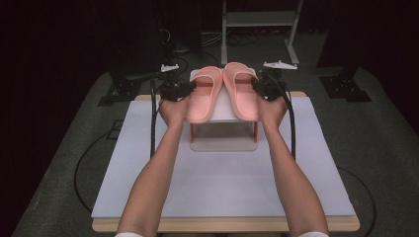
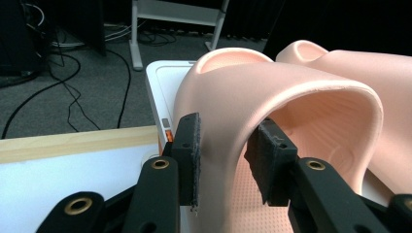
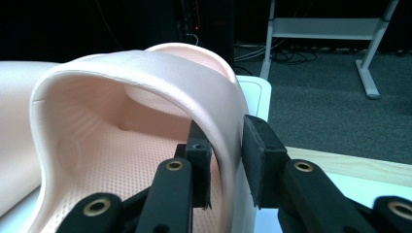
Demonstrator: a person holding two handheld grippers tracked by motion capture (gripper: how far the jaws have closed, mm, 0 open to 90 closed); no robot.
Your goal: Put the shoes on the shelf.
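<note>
Placement looks nearly done in the high view: two pink slide sandals, the left sandal (image 1: 202, 96) and the right sandal (image 1: 240, 94), are laid side by side on a small white rack (image 1: 225, 140) at the far part of the table (image 1: 222, 197).

In the left gripper view, the left gripper (image 2: 226, 145) is seen slightly spread around the left sandal's strap (image 2: 272, 92), which is not pinched.

In the right gripper view, the right gripper (image 3: 226, 155) is spread likewise around the right sandal's strap (image 3: 160, 68).

Both should be drawn straight back, so neither strap is snagged. Floor cables (image 2: 73, 92) lie well apart.
</note>
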